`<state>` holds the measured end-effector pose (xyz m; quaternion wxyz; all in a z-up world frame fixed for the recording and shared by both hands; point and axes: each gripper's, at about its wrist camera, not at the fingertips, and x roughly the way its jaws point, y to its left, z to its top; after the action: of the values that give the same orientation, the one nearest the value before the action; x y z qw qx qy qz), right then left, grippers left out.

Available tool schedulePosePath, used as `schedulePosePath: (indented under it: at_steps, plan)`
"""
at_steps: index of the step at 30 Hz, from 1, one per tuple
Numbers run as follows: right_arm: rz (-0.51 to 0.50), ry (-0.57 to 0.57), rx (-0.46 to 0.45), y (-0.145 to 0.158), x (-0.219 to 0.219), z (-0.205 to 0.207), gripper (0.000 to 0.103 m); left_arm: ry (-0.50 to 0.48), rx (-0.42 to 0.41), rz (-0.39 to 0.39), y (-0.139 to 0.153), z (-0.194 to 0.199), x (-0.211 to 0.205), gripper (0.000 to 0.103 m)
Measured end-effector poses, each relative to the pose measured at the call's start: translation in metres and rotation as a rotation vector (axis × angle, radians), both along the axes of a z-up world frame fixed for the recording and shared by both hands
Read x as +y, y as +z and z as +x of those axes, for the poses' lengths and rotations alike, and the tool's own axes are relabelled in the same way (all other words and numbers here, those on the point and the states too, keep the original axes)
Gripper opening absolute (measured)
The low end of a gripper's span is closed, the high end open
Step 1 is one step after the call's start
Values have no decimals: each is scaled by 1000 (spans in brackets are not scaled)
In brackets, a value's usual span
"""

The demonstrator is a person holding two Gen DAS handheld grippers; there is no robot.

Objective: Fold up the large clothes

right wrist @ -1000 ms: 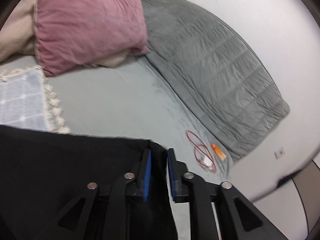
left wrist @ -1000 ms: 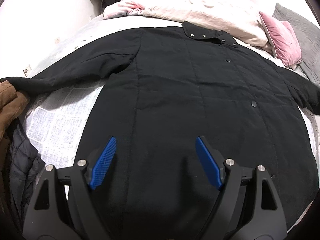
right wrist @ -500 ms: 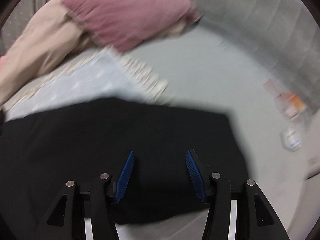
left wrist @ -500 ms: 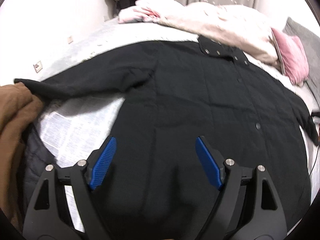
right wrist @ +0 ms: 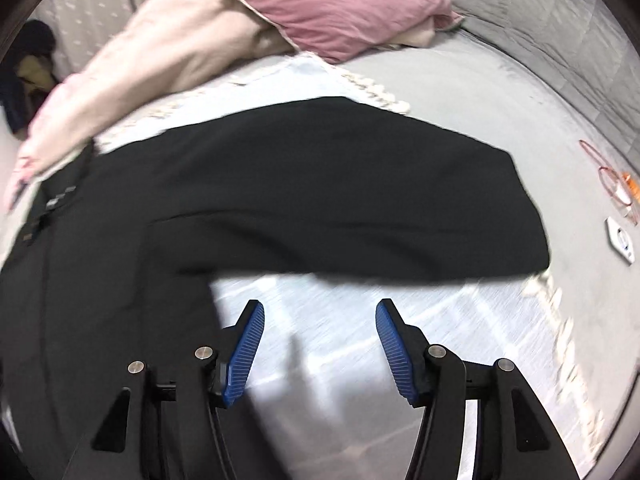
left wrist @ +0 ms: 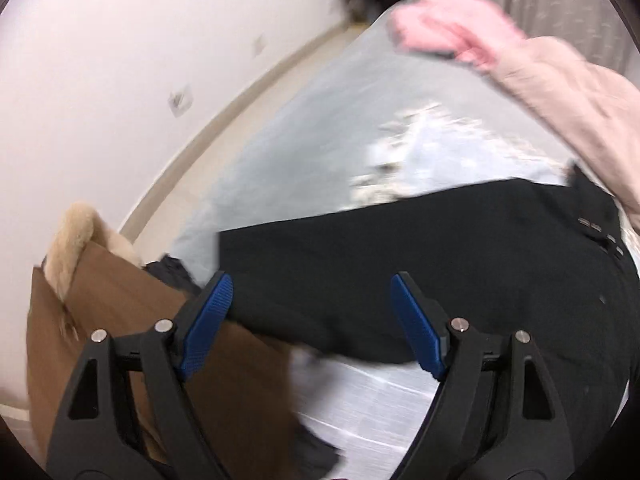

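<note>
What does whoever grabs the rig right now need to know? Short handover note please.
Left gripper: jaws wide open, holding nothing, over the cuff end of the black coat's left sleeve.
Right gripper: jaws opening, nothing between them, over the white throw; the right sleeve lies flat just ahead.
Black coat: spread front up on the bed, both sleeves out to the sides. A brown coat sits by the left cuff.
Done: coat laid out, sleeves spread.
Left: no fold is visible yet; probably fold the sleeves in, then the body.
</note>
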<state>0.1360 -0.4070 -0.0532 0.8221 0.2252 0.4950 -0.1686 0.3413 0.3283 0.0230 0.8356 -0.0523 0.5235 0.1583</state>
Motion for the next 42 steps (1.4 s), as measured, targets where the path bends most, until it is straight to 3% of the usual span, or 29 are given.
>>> schedulePosePath:
  at_steps: [3, 4, 7, 10, 13, 16, 17, 18, 20, 23, 24, 25, 28, 30, 31, 33, 34, 35, 39, 42]
  plan:
    - [15, 34, -51, 8, 29, -18, 60, 135, 88, -129, -26, 19, 57, 82]
    - [16, 42, -67, 10, 39, -24, 60, 162, 111, -205, -40, 25, 76, 82]
    - [33, 50, -89, 11, 62, -36, 61, 212, 182, -283, -75, 34, 102, 82]
    - [71, 41, -95, 7, 81, -40, 61, 224, 262, -266, -105, 39, 100, 82]
    - [74, 68, -74, 0, 95, -32, 61, 156, 355, -198, -126, 47, 84, 82]
    - [58, 116, -35, -8, 110, -21, 61, 103, 385, -204, -135, 48, 69, 62]
    - [57, 128, -25, -10, 115, -20, 61, 105, 372, -177, -133, 47, 66, 41]
    - [58, 143, -16, -11, 121, -18, 61, 101, 340, -187, -127, 45, 64, 31]
    - [52, 161, -14, -10, 126, -16, 61, 80, 232, -200, -107, 38, 59, 23]
    - [47, 169, -18, -9, 129, -14, 61, 10, -42, -132, -58, 20, 49, 16]
    - [49, 168, -20, -9, 130, -14, 61, 20, -94, -72, -49, 17, 48, 16]
    - [51, 165, -21, -10, 129, -15, 61, 52, -81, 11, -49, 18, 48, 17]
    - [58, 153, -26, -10, 126, -18, 61, 151, 106, 104, -81, 30, 53, 20]
    - [59, 144, -27, -10, 122, -18, 61, 184, 148, 190, -84, 34, 44, 20]
    - [49, 137, -25, -9, 119, -18, 61, 176, 118, 223, -78, 33, 35, 22]
    - [27, 132, -36, -1, 115, -18, 61, 129, 16, 253, -54, 28, 7, 44]
    - [12, 134, -45, 5, 114, -14, 61, 105, -29, 251, -44, 29, -8, 65]
    - [-4, 138, -54, 11, 114, -7, 61, 67, -92, 240, -30, 27, -30, 72]
    - [-55, 173, -118, 37, 136, 27, 69, -120, -216, 111, -2, 22, -114, 75]
    - [-64, 248, -184, 49, 172, 62, 78, -313, -256, -72, -16, 21, -200, 79]
